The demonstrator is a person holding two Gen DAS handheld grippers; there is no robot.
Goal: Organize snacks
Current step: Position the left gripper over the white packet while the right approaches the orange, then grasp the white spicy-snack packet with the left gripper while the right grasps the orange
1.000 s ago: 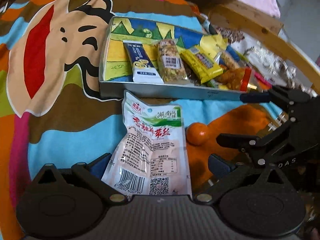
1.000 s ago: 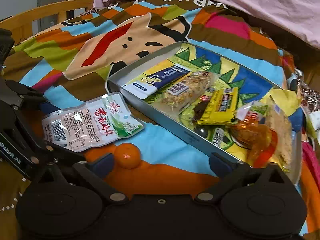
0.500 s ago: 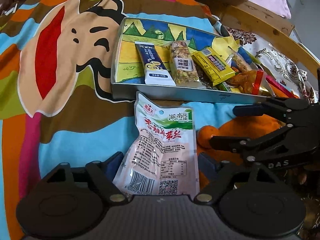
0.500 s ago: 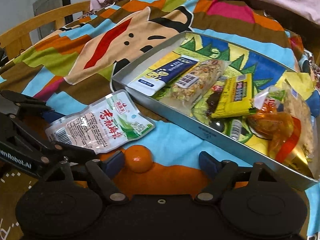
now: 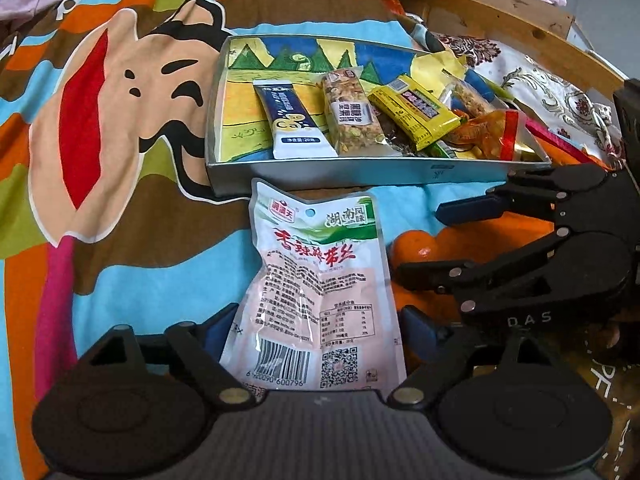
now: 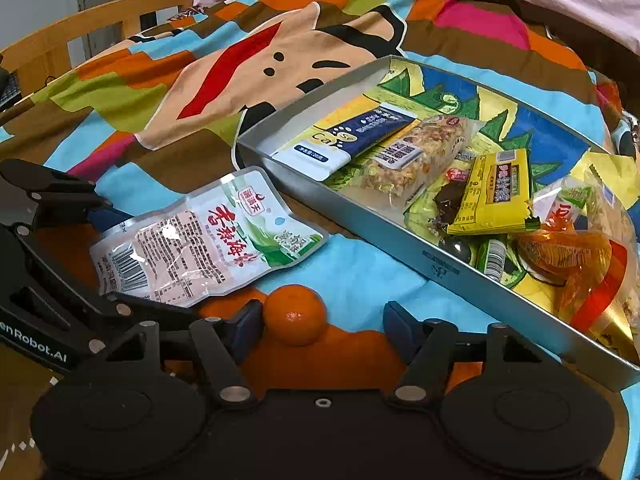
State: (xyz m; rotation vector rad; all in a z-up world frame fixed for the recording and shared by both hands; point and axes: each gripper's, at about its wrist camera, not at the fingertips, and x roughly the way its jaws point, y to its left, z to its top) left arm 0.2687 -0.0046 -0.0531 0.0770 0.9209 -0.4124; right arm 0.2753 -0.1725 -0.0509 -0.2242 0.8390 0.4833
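Two snacks lie outside the tin [image 6: 452,268] on the bedspread [image 5: 120,264]: a flat white pouch [image 5: 320,296] just in front of the tin's near wall, and a small orange [image 6: 294,314] just beside the pouch. Each gripper is set over one of them, which looks like a plan to lift both together into the tin. The left gripper [image 5: 316,330] straddles the pouch's barcode end; its jaws are opening slightly, with the pouch between them, and the blue pads sit at the pouch's edges without visibly pinching it, so it is not yet gripped. The right gripper [image 6: 320,320] has the orange between its jaws, which are closing; one pad is touching or nearly touching the fruit while the other stands clear, so the orange rests free on the bedspread. Inside the tin, a blue bar [image 5: 294,120], a nut bar [image 5: 352,114] and a yellow bar [image 5: 416,110] lie side by side, with loose wrapped sweets [image 5: 486,134] piled at one end; the far strip of the tin floor is bare, the likely room for the pouch. The soft bedding may let the round orange roll as the pads meet it.
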